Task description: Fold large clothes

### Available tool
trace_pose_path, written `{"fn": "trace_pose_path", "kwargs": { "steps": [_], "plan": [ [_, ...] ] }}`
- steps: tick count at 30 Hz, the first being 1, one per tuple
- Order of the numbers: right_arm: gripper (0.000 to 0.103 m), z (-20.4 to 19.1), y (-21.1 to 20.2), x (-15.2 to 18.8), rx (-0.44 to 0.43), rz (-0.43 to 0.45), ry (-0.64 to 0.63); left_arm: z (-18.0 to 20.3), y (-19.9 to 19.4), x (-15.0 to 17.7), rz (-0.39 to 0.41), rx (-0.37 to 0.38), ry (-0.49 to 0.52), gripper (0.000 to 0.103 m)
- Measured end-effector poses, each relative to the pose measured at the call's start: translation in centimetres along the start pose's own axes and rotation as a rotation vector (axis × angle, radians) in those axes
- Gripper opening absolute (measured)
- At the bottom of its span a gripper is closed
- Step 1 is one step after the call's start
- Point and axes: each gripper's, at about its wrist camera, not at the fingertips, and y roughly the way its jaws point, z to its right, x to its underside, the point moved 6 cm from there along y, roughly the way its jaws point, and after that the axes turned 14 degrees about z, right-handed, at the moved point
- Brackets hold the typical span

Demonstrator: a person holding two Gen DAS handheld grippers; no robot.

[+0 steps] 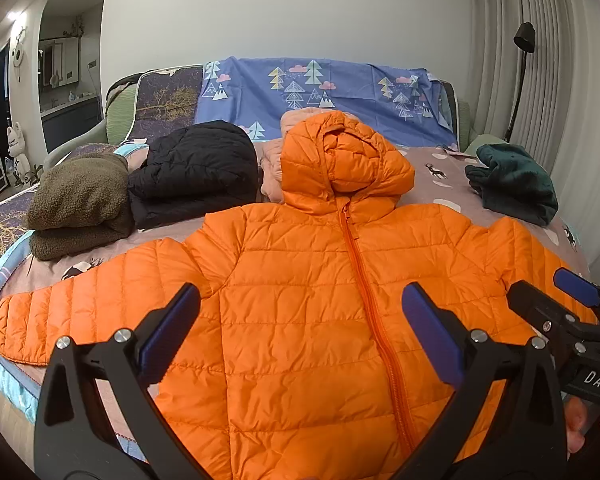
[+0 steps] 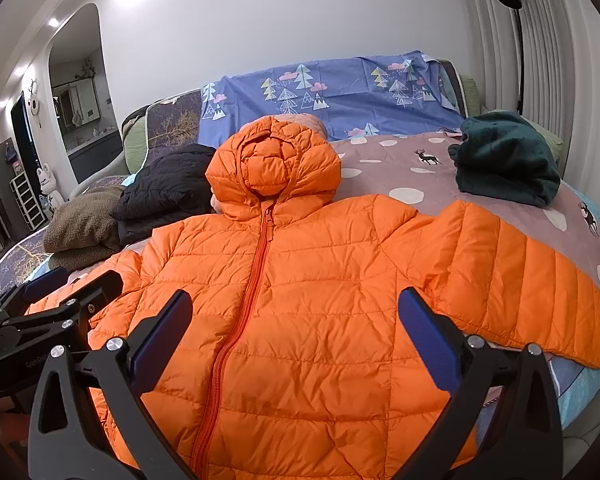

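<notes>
An orange hooded puffer jacket [image 1: 300, 280] lies flat on the bed, zipped, front up, hood away from me and both sleeves spread out sideways; it also shows in the right wrist view [image 2: 320, 300]. My left gripper [image 1: 300, 328] is open and empty, hovering over the jacket's lower left half. My right gripper [image 2: 296, 332] is open and empty over the lower right half. The right gripper also shows at the right edge of the left wrist view [image 1: 556, 292], and the left gripper at the left edge of the right wrist view [image 2: 76, 284].
Folded clothes lie beyond the jacket: a brown fleece [image 1: 80, 204], a black puffer jacket [image 1: 196, 172], a pink garment [image 1: 274, 168] behind the hood, and a dark green garment [image 1: 512, 184] at the right. A blue tree-print sheet [image 1: 320, 88] covers the headboard. A floor lamp [image 1: 524, 40] stands at the right.
</notes>
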Motion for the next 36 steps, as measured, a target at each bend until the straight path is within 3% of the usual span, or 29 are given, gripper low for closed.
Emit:
{"fn": "trace_pose_path", "kwargs": {
  "steps": [36],
  "plan": [
    [0.102,-0.52,0.05,0.56,-0.032,-0.005,-0.001,0.18,-0.23,-0.12,0.014,0.027,-0.018,0.101]
  ]
}}
